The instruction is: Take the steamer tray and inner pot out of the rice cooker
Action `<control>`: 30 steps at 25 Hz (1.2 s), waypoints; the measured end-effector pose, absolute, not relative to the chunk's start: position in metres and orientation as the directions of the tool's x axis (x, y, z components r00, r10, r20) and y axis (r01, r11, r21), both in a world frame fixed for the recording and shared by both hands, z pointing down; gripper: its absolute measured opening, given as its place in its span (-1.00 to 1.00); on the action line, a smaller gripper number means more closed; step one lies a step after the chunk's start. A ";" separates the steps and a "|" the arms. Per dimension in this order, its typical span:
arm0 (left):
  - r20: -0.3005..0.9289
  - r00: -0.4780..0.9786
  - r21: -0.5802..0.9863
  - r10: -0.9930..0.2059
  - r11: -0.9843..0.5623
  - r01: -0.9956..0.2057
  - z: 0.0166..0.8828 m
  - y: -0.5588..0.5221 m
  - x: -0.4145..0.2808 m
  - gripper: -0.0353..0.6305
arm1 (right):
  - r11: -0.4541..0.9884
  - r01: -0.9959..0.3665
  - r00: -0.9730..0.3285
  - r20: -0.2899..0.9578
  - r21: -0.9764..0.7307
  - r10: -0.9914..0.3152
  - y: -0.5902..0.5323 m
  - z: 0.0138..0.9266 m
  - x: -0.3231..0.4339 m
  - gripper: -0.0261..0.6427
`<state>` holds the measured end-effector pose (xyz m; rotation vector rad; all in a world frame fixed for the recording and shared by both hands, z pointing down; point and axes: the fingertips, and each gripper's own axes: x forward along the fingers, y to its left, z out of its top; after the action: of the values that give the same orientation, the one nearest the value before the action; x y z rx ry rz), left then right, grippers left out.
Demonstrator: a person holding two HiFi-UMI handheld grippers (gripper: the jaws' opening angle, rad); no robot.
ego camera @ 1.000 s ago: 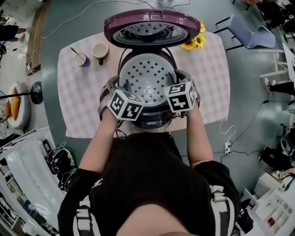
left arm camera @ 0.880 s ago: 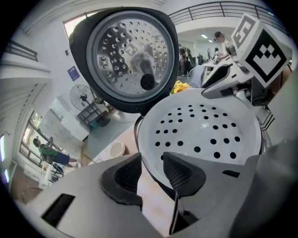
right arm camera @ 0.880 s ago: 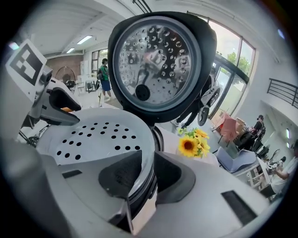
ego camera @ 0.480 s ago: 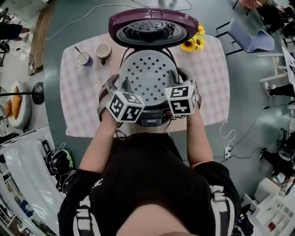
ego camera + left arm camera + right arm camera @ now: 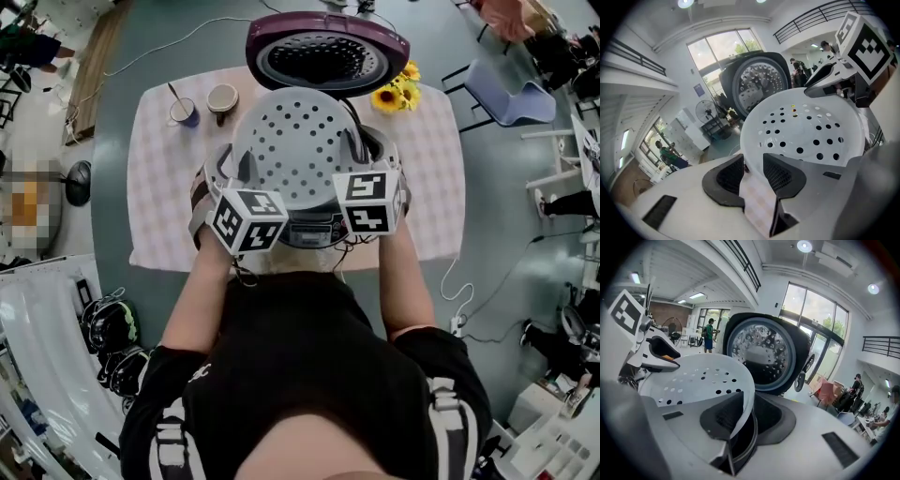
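Steamer tray (image 5: 298, 150) I hold hides the inner pot, my marker cubes (image 5: 247, 222) cover both jaws from above, rice cooker (image 5: 314, 228) mostly masked

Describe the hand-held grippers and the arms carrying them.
The left hand-held gripper and right hand-held gripper have light grey plastic bodies with two black, grid-textured pads. Each carries a white cube printed with black square markers. The person wears a black short-sleeved top with white stripes at the sleeves; the forearms are bare.
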<state>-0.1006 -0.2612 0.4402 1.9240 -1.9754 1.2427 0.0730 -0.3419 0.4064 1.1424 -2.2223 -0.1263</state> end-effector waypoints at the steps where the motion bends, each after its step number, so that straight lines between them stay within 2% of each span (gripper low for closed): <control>1: 0.588 -0.199 -0.465 -0.784 -0.127 -0.876 0.437 -0.255 -0.106 -0.51 | 0.626 -0.694 -0.438 0.482 0.355 -0.759 -0.338 0.403 0.067 -0.71; 10: 0.545 -0.359 -0.487 -0.758 0.062 -0.871 0.409 -0.188 -0.177 -0.52 | 0.731 -0.572 -0.587 0.436 0.372 -0.682 -0.302 0.377 -0.023 -0.71; 18: 0.566 -0.473 -0.462 -0.675 0.215 -0.861 0.413 -0.105 -0.284 -0.52 | 0.829 -0.424 -0.686 0.469 0.363 -0.556 -0.245 0.383 -0.152 -0.71; 25: 0.619 -0.497 -0.435 -0.608 0.261 -0.862 0.459 -0.066 -0.369 -0.54 | 0.878 -0.352 -0.697 0.536 0.324 -0.477 -0.217 0.436 -0.248 -0.71; 30: 0.688 -0.437 -0.341 -0.579 0.273 -0.899 0.517 -0.054 -0.415 -0.58 | 0.883 -0.364 -0.655 0.592 0.298 -0.470 -0.206 0.489 -0.293 -0.72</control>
<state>-0.4148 -0.0543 0.5174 1.3333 -2.1184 1.0003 -0.2932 -0.2059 0.4885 0.5965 -2.3528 -0.1993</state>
